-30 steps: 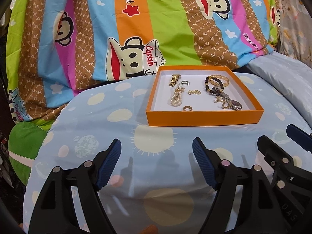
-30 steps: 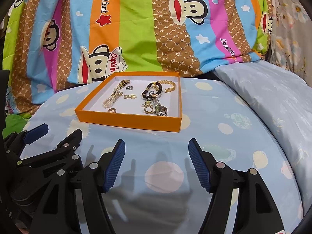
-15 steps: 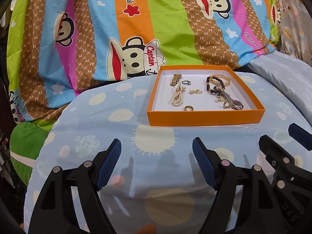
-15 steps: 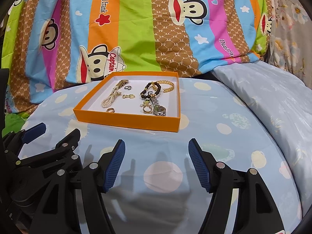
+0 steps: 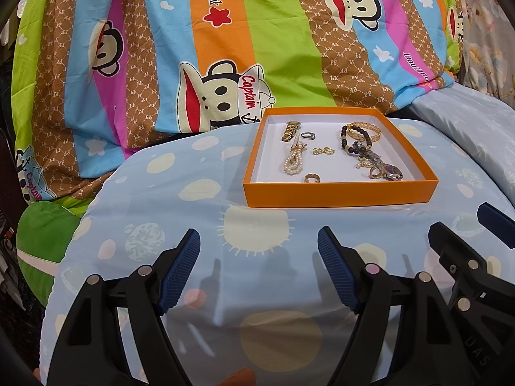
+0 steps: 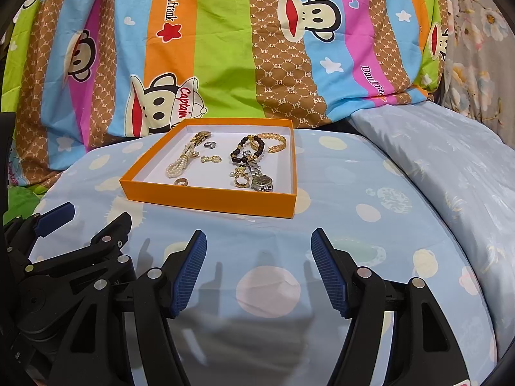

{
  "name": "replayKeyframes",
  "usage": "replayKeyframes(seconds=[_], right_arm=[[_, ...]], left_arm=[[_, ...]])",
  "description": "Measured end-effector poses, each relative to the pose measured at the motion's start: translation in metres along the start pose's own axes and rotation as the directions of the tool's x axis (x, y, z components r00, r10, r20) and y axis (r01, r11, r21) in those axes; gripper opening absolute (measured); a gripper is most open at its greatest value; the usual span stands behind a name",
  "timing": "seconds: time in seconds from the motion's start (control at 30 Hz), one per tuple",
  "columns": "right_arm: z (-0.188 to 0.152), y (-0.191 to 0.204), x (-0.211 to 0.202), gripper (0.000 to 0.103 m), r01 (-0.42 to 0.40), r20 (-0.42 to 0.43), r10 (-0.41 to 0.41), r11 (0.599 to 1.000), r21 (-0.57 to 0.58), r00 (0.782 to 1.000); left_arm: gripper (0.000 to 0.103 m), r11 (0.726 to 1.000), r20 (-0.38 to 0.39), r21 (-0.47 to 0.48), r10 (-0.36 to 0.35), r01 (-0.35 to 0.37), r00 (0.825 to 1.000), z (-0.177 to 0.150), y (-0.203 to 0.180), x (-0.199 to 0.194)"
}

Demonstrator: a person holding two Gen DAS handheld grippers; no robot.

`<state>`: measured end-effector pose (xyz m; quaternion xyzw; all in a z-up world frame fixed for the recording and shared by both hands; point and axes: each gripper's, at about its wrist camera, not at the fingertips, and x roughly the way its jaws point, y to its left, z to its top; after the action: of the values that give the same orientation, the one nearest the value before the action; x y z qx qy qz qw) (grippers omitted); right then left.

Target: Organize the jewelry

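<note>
The left gripper (image 5: pixel 258 267) hangs low over the pale blue bedsheet (image 5: pixel 199 186), its blue-padded fingers (image 5: pixel 180 270) spread wide apart with nothing between them. The right gripper (image 6: pixel 258 268) hovers just beside it, fingers (image 6: pixel 328 273) likewise wide apart and empty; each gripper shows at the edge of the other's view.

Ahead of both, on the sheet and well clear of the fingertips, sits a shallow orange box (image 6: pixel 206 197) with a white floor, and all the jewelry lies inside it. On the box's left half lie a pearl strand (image 5: pixel 293 162), a gold link band (image 5: pixel 290 131) at its far end, a silver ring (image 5: pixel 308 135), a small gold earring pair (image 5: pixel 323 151) and, near the front wall, a gold ring (image 5: pixel 311 178). On the right half a dark bead bracelet (image 6: pixel 248 151) overlaps a gold bangle (image 6: pixel 276 141) at the back; toward the front a silver wristwatch (image 6: pixel 261 180) lies just beside a chunky gold ring (image 6: pixel 240 180).

Behind the box rises a striped monkey-print quilt (image 6: pixel 225 48), and a plain light blue pillow (image 6: pixel 434 148) lies to the right.
</note>
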<state>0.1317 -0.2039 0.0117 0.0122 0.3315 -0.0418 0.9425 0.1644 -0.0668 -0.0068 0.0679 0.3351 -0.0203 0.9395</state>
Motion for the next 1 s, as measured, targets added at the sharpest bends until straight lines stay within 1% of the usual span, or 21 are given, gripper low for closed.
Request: replayKeyframes(seconds=[0.27, 0.67, 0.8, 1.0], right_arm=[[0.0008, -0.0054, 0.0008, 0.07, 0.011, 0.002, -0.011, 1.0, 0.004, 1.0], [0.0012, -0.0051, 0.0001, 0.071, 0.017, 0.005, -0.017, 1.0, 0.002, 1.0], [0.001, -0.0049, -0.0011, 0.071, 0.015, 0.008, -0.015, 1.0, 0.003, 1.0], [0.0008, -0.0051, -0.0014, 0.072, 0.018, 0.007, -0.018, 1.0, 0.006, 1.0]], left_arm=[[0.073, 1.0, 0.0, 0.0, 0.0, 0.0, 1.0, 0.0001, 0.0003, 0.0001], [0.073, 1.0, 0.0, 0.0, -0.002, 0.002, 1.0, 0.0001, -0.0001, -0.0004], [0.076, 1.0, 0.001, -0.005, 0.001, -0.001, 1.0, 0.0003, 0.0032, 0.0], [0.077, 1.0, 0.003, -0.005, -0.002, 0.002, 1.0, 0.0003, 0.0048, -0.0007]])
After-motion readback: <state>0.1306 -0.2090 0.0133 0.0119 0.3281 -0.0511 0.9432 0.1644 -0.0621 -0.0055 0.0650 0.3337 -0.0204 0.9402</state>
